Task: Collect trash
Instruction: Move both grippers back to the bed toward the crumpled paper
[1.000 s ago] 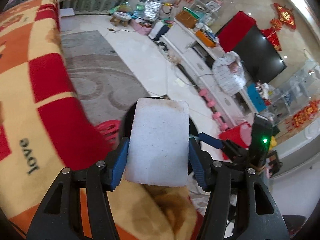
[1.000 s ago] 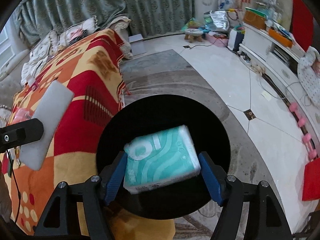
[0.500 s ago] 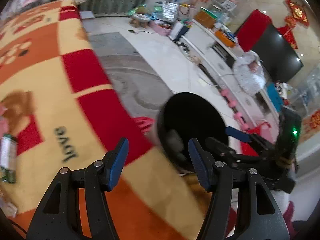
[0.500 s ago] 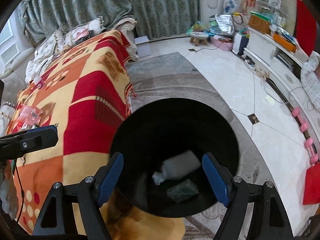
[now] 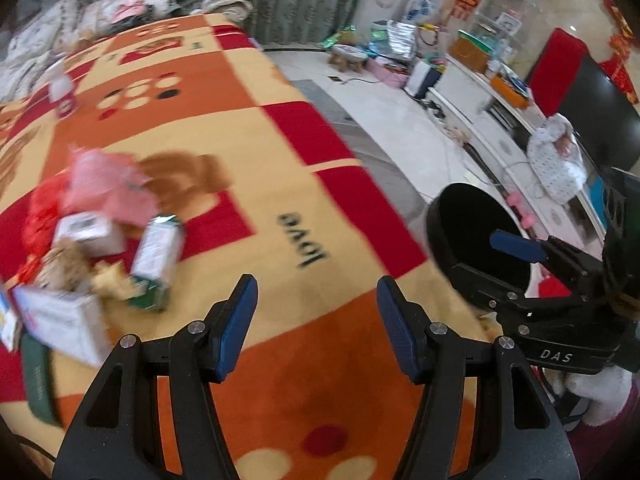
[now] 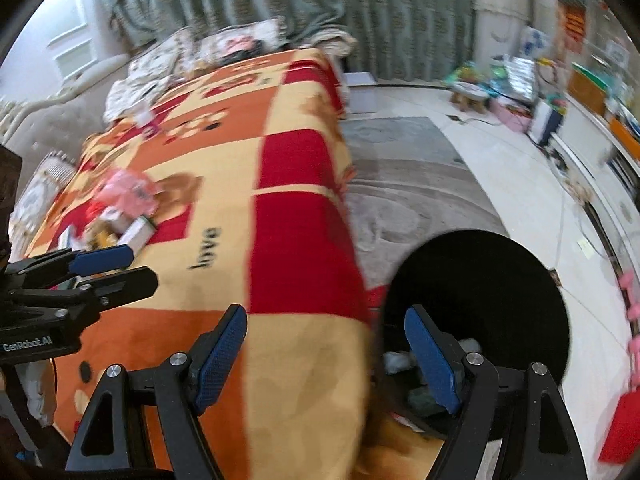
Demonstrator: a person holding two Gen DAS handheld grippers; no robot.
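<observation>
A heap of trash lies on the checked blanket [image 5: 248, 128] at the left: a pink wrapper [image 5: 108, 188], a green and white carton [image 5: 156, 256] and white boxes [image 5: 60, 316]. My left gripper [image 5: 315, 300] hangs open and empty over the blanket, right of that heap. The black bin [image 5: 444, 256] stands on the floor beside the bed. My right gripper [image 6: 326, 340] is open and empty, straddling the bed edge and the bin [image 6: 480, 276]. A white packet [image 6: 400, 360] and a greenish pack [image 6: 424, 400] lie inside the bin.
A small bottle [image 5: 60, 88] stands far back on the blanket near pillows [image 6: 240, 44]. A grey rug [image 6: 400, 184] and pale tiled floor lie right of the bed. A white TV cabinet [image 5: 480, 92], a television and clutter line the far wall.
The left gripper let go of a white packet and the right of a teal tissue pack; both now lie in the bin. Both grippers swung left, over the blanket toward the heap.
</observation>
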